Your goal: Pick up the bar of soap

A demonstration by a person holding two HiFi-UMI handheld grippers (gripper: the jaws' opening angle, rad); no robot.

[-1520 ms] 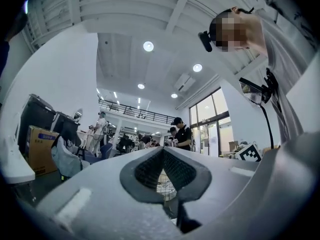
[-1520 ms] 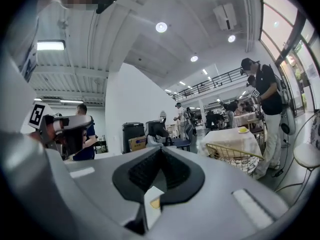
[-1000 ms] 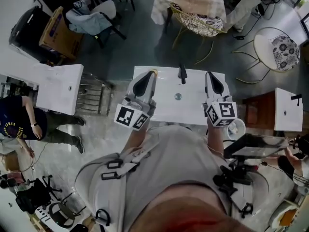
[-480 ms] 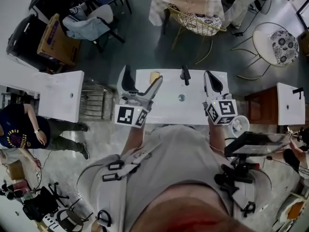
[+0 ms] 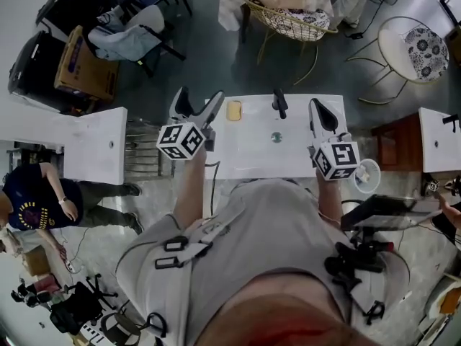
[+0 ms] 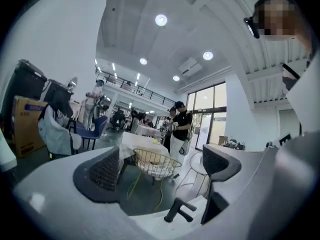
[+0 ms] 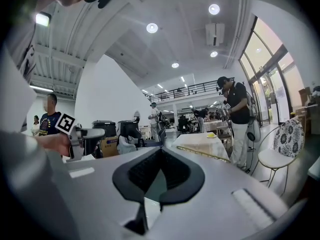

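The tan bar of soap (image 5: 234, 110) lies on the back left part of the white sink counter (image 5: 245, 157) in the head view. My left gripper (image 5: 196, 105) hangs open just left of the soap, over the counter's left edge, with nothing between its jaws. In the left gripper view the left gripper (image 6: 162, 171) has its pads wide apart and the black faucet (image 6: 180, 210) shows low between them; the soap is out of that view. My right gripper (image 5: 322, 115) is shut and empty over the counter's right end. In its own view the right gripper (image 7: 160, 176) has its pads together.
The black faucet (image 5: 279, 103) and drain (image 5: 276, 137) sit mid-counter, right of the soap. A wire chair (image 5: 292, 24) and clothed table stand beyond. A metal rack (image 5: 140, 146) and another white counter (image 5: 86, 146) are at the left, with a person (image 5: 36, 200) nearby. A white cup (image 5: 366, 175) sits right.
The left gripper was shut over the soap a second ago; its jaws have opened and it has moved left, leaving the soap lying on the counter. The right gripper has barely moved.
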